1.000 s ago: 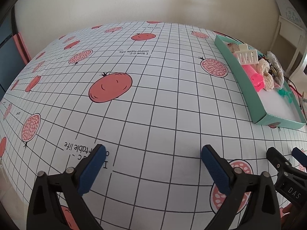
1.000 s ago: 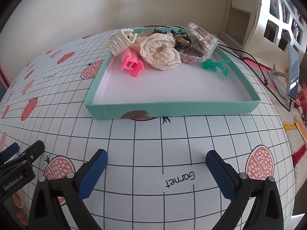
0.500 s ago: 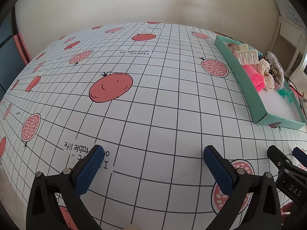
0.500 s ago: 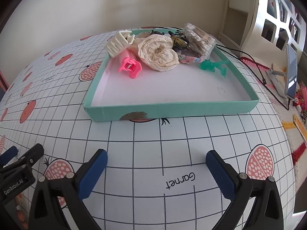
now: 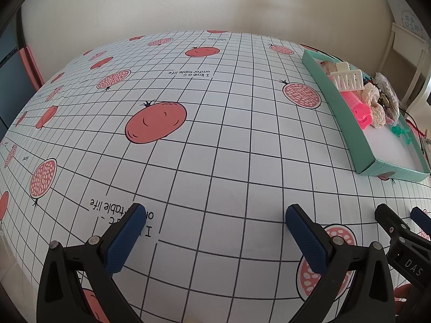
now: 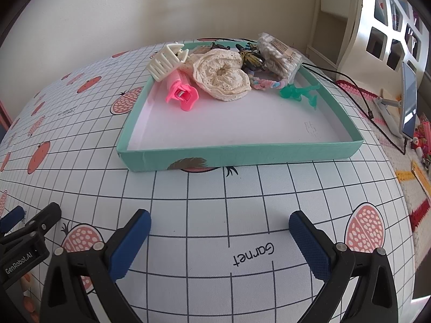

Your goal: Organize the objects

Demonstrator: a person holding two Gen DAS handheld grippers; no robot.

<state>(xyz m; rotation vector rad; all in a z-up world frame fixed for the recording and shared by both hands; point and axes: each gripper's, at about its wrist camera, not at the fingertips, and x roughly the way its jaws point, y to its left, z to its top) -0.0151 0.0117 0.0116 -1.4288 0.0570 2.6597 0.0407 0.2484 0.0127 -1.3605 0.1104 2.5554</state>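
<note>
Left wrist view: the left gripper (image 5: 211, 216), jaws wide and empty, hovers over the tablecloth (image 5: 215, 134); the tray (image 5: 339, 102) lies far right. Right wrist view: the right gripper (image 6: 219, 222) (also wide, empty) faces the tray (image 6: 242, 156), hair clips (image 6: 181, 94) and scrunchie (image 6: 222, 76) piled at its far end.

Tablecloth (image 6: 204, 215), right wrist view: "Garnet", printed upside down between the gripper fingers.
Tablecloth, left wrist view: "I love a comfortable life", upside down, once far off and once partly hidden behind the left finger.
Left gripper (image 6: 18, 253) body: "GenRobot.AI".
Right gripper (image 5: 404, 245) body: "DAS", the rest cut off.
</note>
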